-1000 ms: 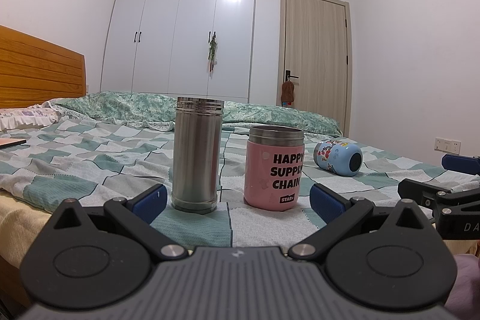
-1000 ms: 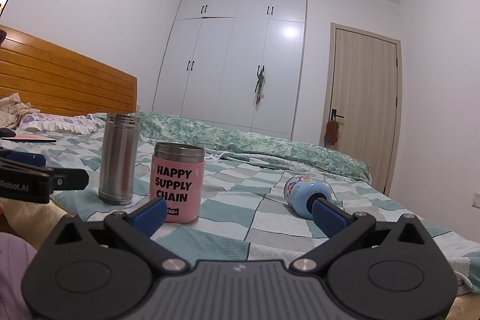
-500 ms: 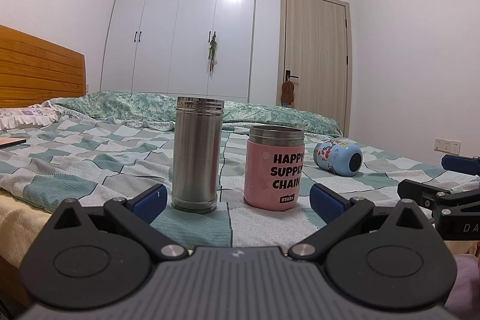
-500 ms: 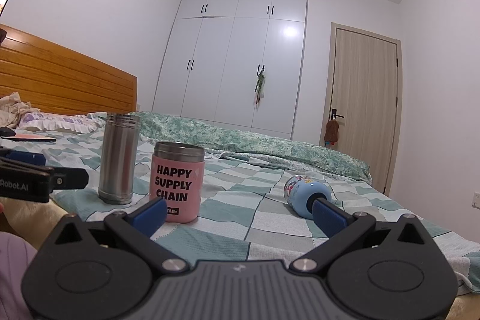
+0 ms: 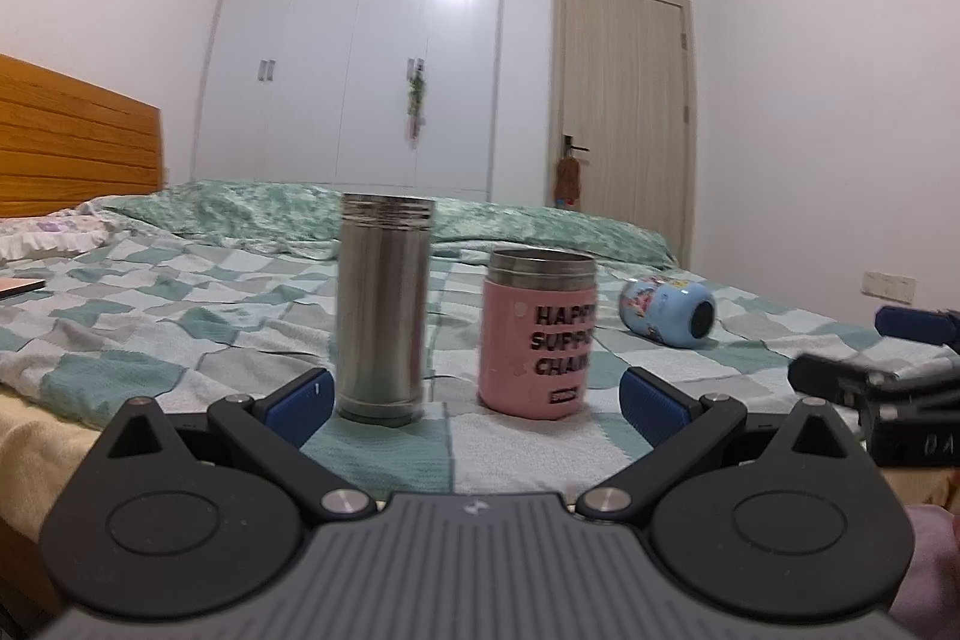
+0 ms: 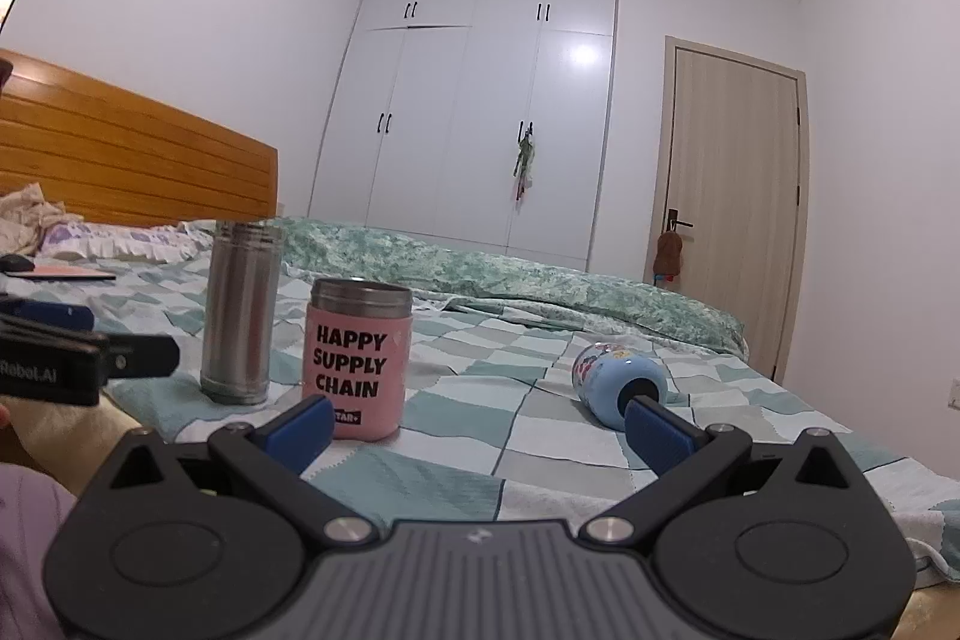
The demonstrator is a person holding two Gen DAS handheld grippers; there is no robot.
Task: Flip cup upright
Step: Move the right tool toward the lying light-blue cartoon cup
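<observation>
A small light-blue cartoon cup (image 5: 669, 310) lies on its side on the checked bedspread, right of the other cups; it also shows in the right wrist view (image 6: 618, 382). My left gripper (image 5: 474, 400) is open and empty, low at the near bed edge, facing a tall steel flask (image 5: 384, 304) and a pink "HAPPY SUPPLY CHAIN" cup (image 5: 537, 334), both upright. My right gripper (image 6: 480, 427) is open and empty, its right finger (image 6: 657, 430) just in front of the blue cup in the image.
The steel flask (image 6: 240, 310) and pink cup (image 6: 357, 355) stand left of the blue cup. A wooden headboard (image 6: 120, 172) is at the left, a folded green duvet (image 6: 510, 274) behind, and a wardrobe and door beyond.
Both views have shifted slightly; the left wrist view is now blurred by motion. The cups have not moved and both grippers stay open.
</observation>
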